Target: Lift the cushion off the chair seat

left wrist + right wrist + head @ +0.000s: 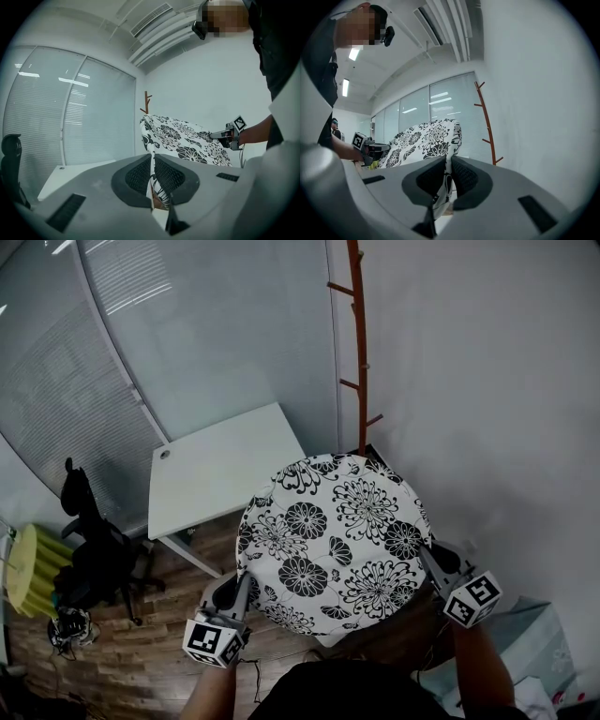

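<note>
Your left gripper [242,589] and right gripper [429,559] each pinch the floral cushion [333,540], one on its left edge, one on its right. Raise both evenly; the chair seat seems hidden beneath it.

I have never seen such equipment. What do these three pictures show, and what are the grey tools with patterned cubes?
There is no robot: a person holds a two-jaw gripper in each hand, and the cubes are part of them. One picture comes from a camera on the person's head, looking down. The other two come from cameras riding on each gripper, looking along its jaws. The left gripper and the right gripper are each shut on an opposite edge of the flowered cushion, holding it between them. Beyond it are a white desk and a brown coat stand.
</note>
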